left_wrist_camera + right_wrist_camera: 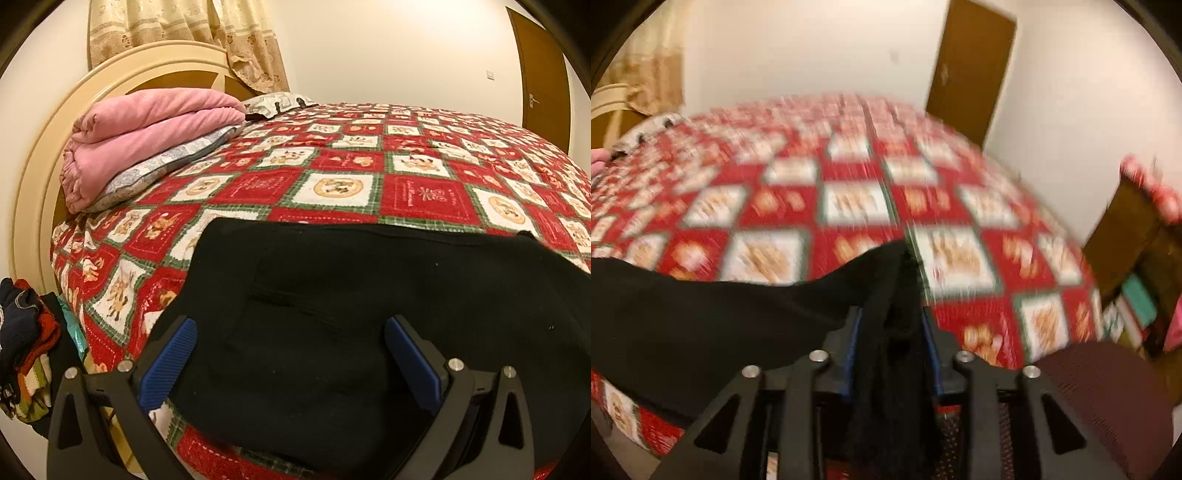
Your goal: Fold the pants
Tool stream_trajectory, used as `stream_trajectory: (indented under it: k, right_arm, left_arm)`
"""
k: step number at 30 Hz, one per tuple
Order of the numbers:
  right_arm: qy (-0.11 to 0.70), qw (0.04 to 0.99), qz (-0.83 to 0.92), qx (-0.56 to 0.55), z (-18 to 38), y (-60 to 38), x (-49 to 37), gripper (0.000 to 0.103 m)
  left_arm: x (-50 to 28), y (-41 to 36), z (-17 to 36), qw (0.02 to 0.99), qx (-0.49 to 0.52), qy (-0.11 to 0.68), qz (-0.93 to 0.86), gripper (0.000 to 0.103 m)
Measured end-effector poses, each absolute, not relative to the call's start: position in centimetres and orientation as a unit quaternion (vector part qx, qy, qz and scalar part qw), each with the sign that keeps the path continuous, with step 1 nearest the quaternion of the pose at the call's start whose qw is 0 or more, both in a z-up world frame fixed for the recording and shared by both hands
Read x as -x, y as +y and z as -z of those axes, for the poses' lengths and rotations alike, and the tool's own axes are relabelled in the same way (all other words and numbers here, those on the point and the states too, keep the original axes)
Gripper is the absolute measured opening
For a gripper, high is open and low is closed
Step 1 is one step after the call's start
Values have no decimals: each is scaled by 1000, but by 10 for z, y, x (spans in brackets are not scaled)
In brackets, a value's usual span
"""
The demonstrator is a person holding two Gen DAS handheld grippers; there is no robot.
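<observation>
Nearest the right wrist camera, the right claw (892, 314) is clamped on a bunched fold of the black pants (701, 314), the cloth pinched between its blue pads (852, 339) and pulled up off the bed into a ridge that peaks just ahead of the fingertips. From there the dark fabric spreads away to the left of that view, draped over the near edge of the bed. The picture is streaked with motion blur. A dark maroon sleeve (1108, 398) shows at the lower right.

In the left wrist view, the left claw (291, 339) hangs with its jaws spread wide, one blue pad on each side, above the pants (332, 295), gripping nothing. The pants lie fairly flat across the near part of the bed, on the red, white and green checked bedspread (332, 162).

Farther back, a folded pink blanket (147, 129) rests on a pale patterned pillow (159, 170) beside the cream headboard (44, 155). A heap of clothes (22, 339) sits off the bed's left edge. Beyond hang a beige curtain (184, 26) and a brown door (543, 66).
</observation>
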State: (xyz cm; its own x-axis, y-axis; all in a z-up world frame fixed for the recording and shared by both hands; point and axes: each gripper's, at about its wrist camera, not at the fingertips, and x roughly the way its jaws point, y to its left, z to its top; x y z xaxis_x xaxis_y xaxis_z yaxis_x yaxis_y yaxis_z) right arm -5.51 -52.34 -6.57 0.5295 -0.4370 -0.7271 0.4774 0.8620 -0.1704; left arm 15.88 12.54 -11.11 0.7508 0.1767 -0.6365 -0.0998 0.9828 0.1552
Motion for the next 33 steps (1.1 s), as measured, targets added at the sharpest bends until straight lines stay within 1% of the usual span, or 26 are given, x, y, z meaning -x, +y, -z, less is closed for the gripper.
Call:
stream_trajectory:
  k: [1, 6, 10, 13, 17, 20, 24, 26, 28, 31, 33]
  right_arm:
    - [415, 867, 275, -34, 68, -531, 58, 33]
    - [346, 852, 373, -125, 36, -568, 127, 33]
    - [321, 879, 316, -154, 20, -543, 149, 33]
    - [344, 894, 254, -134, 24, -499, 129, 33]
    - [395, 886, 181, -159, 59, -458, 82, 33]
    - [418, 880, 164, -154, 81, -433, 69, 33]
    - [488, 835, 162, -197, 117, -421, 69, 33]
    - [511, 823, 159, -192, 122, -417, 72, 33]
    - [537, 812, 168, -157, 123, -405, 71, 33]
    - [542, 806, 190, -140, 122, -396, 70, 33]
    - [502, 832, 196, -132, 106, -385, 71, 33]
  left_arm:
    - [-159, 125, 111, 934, -57, 345, -73, 103]
    - [-159, 126, 109, 932, -56, 349, -75, 103]
    - [-151, 116, 100, 935, -76, 334, -94, 103]
    - [-135, 100, 85, 947, -73, 303, -73, 103]
    - [-124, 70, 71, 949, -86, 302, -4, 103]
    - [-117, 53, 69, 949, -88, 302, 29, 103]
    - [-111, 37, 83, 941, -110, 315, 57, 103]
    - [-113, 38, 99, 932, -121, 337, 56, 103]
    - [-114, 46, 112, 927, -114, 353, 60, 103]
    - [-115, 60, 111, 925, -75, 365, 72, 103]
    - [-115, 62, 108, 925, -71, 367, 66, 103]
